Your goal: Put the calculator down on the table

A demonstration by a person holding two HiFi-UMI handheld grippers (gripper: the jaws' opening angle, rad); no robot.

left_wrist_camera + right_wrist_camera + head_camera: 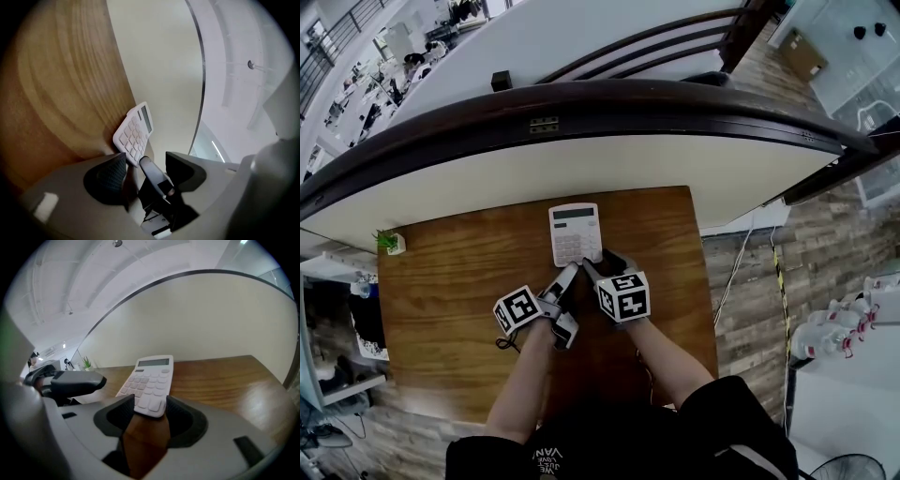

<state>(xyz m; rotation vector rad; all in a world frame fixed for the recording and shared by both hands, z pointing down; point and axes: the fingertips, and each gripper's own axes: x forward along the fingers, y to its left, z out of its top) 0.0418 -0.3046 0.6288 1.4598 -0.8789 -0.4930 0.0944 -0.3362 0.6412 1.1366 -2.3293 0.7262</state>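
Observation:
A white calculator (575, 234) lies on the brown wooden table (459, 272) near its far edge, display end away from me. In the right gripper view the calculator's (151, 380) near end sits between the two pads, and my right gripper (150, 411) is shut on it. In the head view that gripper (598, 267) reaches the calculator's near edge from the right. My left gripper (570, 274) is beside it on the left, open with nothing between its jaws. In the left gripper view the calculator (135, 133) lies just beyond the left gripper (145, 165), with the right gripper's grey finger in front.
A small potted plant (389, 242) stands at the table's far left corner. A curved cream wall (581, 159) with a dark rail runs right behind the table. The table's right edge (705, 281) drops to a wood floor with cables.

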